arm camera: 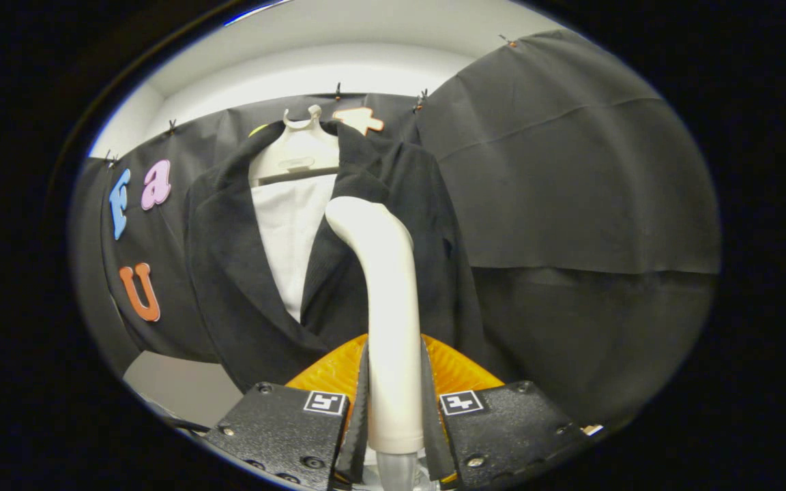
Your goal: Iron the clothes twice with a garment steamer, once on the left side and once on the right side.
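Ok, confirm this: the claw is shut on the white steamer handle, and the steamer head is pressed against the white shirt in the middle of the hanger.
One thing is wrong. In the gripper view the claw is shut on the white steamer handle, but the steamer head rests against the black jacket, on the panel beside the white shirt, not on the shirt.

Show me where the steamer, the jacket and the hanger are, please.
steamer [386, 286]: gripper view, on its handle, between the fingers.
jacket [229, 273]: gripper view, on its front panel.
hanger [297, 153]: gripper view, on its body.
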{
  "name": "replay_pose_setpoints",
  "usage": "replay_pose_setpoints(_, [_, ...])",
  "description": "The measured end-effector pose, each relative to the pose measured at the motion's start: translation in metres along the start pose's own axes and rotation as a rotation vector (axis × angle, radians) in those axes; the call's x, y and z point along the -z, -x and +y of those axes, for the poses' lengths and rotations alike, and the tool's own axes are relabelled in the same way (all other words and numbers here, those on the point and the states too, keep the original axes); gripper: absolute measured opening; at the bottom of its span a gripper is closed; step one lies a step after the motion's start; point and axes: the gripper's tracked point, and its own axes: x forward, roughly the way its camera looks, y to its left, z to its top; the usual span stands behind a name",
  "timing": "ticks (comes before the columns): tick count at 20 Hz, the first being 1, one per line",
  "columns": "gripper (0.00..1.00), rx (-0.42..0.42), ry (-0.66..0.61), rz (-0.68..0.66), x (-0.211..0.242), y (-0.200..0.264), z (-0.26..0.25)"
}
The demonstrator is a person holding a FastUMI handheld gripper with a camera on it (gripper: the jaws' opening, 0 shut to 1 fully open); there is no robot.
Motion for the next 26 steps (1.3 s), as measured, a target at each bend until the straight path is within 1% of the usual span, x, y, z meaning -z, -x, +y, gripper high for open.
replay_pose_setpoints(13, [0.37, 0.015, 0.055, 0.085, 0.053, 0.007, 0.006])
replay_pose_setpoints(26, [0.37, 0.02, 0.107, 0.204, 0.123, 0.015, 0.002])
